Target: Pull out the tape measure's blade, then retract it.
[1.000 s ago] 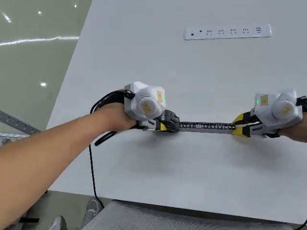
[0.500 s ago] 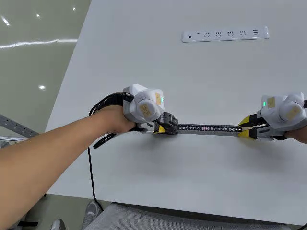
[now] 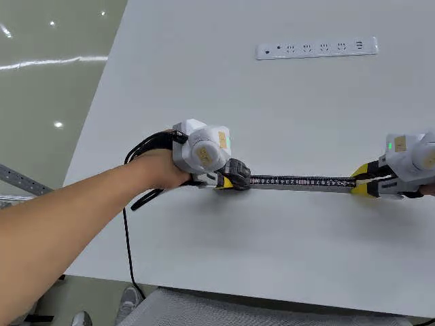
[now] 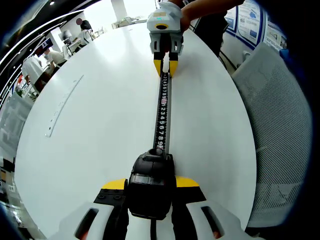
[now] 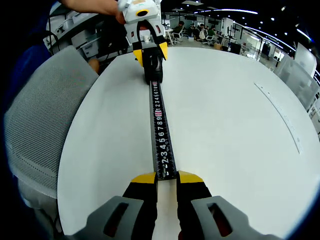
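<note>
The black tape measure case (image 3: 236, 176) (image 4: 151, 186) sits just above the white table, clamped in my left gripper (image 3: 228, 182) (image 4: 150, 184). Its blade (image 3: 301, 182) (image 4: 162, 112) (image 5: 160, 137), black with white numerals, runs out straight to the right. My right gripper (image 3: 361, 185) (image 5: 164, 178) is shut on the blade's end, with yellow-tipped fingers (image 5: 145, 178) on either side of it. In the left gripper view the right gripper (image 4: 165, 63) is seen far along the blade; in the right gripper view the left gripper (image 5: 150, 52) and the case (image 5: 153, 65) are at the blade's far end.
A white power strip (image 3: 317, 47) (image 5: 280, 116) lies on the table (image 3: 204, 88) far behind the blade. A grey mesh chair (image 3: 224, 309) (image 5: 40, 115) stands at the table's near edge. A black cable (image 3: 129, 231) trails from the left gripper over the edge.
My right gripper has moved further right with the blade's end, so more blade is drawn out of the case. The left gripper and case have stayed almost still.
</note>
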